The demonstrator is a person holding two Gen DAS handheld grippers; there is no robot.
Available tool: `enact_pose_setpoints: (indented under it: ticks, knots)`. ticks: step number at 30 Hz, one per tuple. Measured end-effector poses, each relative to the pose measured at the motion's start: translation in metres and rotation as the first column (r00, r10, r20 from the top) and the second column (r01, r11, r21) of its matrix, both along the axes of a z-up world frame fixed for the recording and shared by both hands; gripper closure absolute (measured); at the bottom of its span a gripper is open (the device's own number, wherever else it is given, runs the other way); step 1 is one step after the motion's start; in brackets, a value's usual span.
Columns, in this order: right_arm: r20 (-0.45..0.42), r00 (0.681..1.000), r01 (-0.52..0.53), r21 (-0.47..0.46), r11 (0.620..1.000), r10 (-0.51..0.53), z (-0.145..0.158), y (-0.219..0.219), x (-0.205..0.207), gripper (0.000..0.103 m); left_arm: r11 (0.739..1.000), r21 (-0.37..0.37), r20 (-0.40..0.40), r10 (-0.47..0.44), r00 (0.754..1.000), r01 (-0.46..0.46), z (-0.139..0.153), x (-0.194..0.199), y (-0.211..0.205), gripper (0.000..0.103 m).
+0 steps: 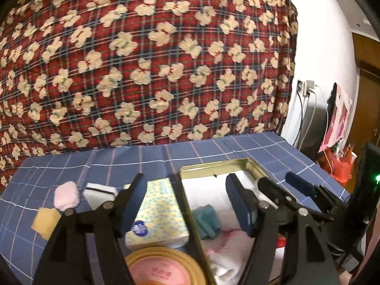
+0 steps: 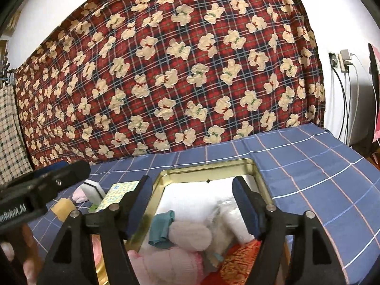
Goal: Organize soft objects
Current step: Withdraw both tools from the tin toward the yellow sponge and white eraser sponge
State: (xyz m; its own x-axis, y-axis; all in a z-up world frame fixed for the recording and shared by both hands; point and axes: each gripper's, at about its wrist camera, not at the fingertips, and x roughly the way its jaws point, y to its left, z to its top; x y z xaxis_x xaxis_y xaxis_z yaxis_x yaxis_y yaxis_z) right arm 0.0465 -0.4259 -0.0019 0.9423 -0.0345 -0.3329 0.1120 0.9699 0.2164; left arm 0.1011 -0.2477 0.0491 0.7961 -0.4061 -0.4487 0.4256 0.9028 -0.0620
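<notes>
Both grippers, left (image 1: 186, 204) and right (image 2: 192, 204), hang with fingers spread and empty at lower centre, over the gold tin (image 2: 257, 166) holding soft cloths (image 2: 190, 235).

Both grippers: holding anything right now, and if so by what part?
Nothing held. The left gripper and right gripper both have jaws spread, nothing between them, poised above the gold tin of soft items.

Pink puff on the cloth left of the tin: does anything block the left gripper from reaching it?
Nothing visible does. The pink puff lies in the open on the blue cloth, ahead and left of the open, empty left gripper. The white sponge sits close on its right, and the yellow sponge nearer the camera.
</notes>
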Motion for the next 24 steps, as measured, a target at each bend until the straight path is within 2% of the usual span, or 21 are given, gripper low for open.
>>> enact_pose_setpoints:
  ticks: [6, 14, 18, 24]
  knots:
    - [0.003, 0.999, -0.042, -0.027, 0.999, 0.042, 0.002, 0.019, 0.002, 0.031, 0.998, -0.025, 0.017, 0.051, 0.999, -0.051, 0.002, 0.0, 0.038, 0.029]
    - [-0.015, 0.989, -0.147, -0.056, 0.988, 0.146, 0.005, 0.059, 0.015, 0.031, 0.981, -0.003, 0.008, 0.196, 0.981, -0.196, -0.012, 0.014, 0.105, 0.028]
    - [-0.025, 0.972, -0.235, -0.055, 0.97, 0.234, 0.012, 0.086, 0.024, 0.031, 0.964, -0.009, -0.011, 0.266, 0.964, -0.266, -0.019, 0.026, 0.138, 0.028]
    - [-0.082, 0.924, -0.378, -0.037, 0.925, 0.374, 0.023, 0.134, 0.052, 0.031, 0.942, 0.038, -0.061, 0.335, 0.94, -0.333, -0.042, 0.043, 0.173, 0.028]
